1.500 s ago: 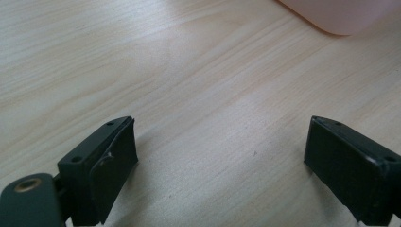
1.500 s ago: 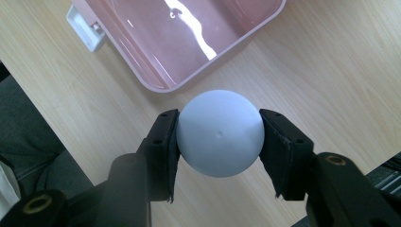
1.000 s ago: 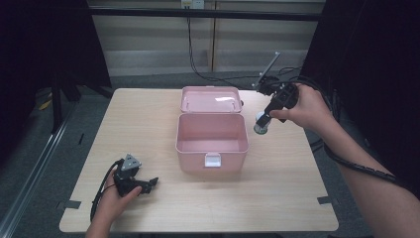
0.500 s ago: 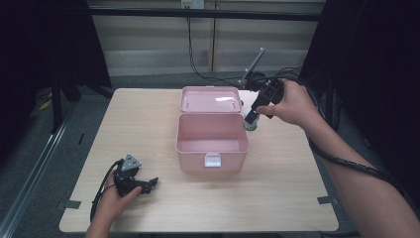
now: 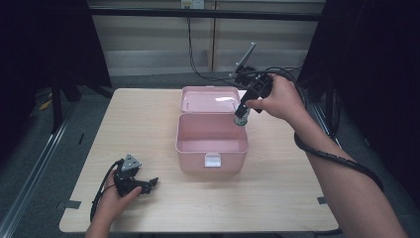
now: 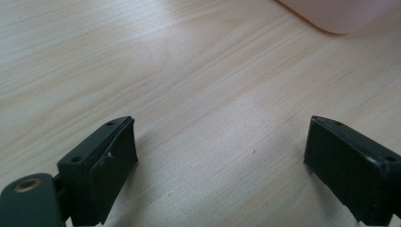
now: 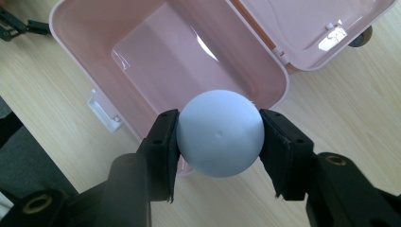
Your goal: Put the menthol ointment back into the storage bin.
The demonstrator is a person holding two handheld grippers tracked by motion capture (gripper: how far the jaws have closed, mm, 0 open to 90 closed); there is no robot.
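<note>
Pink box (image 5: 212,140) at centre of light wood desk (image 5: 297,198), lid (image 5: 210,99) swung open and lying back behind it; white latch (image 5: 213,160) on near wall. Right claw (image 7: 220,135) clamped on pale blue ball (image 7: 220,133) — held in the air above the box's far right corner, beside the lid hinge. Left claw (image 5: 151,184) resting on the desk to the near left of the box, well apart from it — jaws spread wide, bare wood between them. Box interior empty in right gripper view.
</note>
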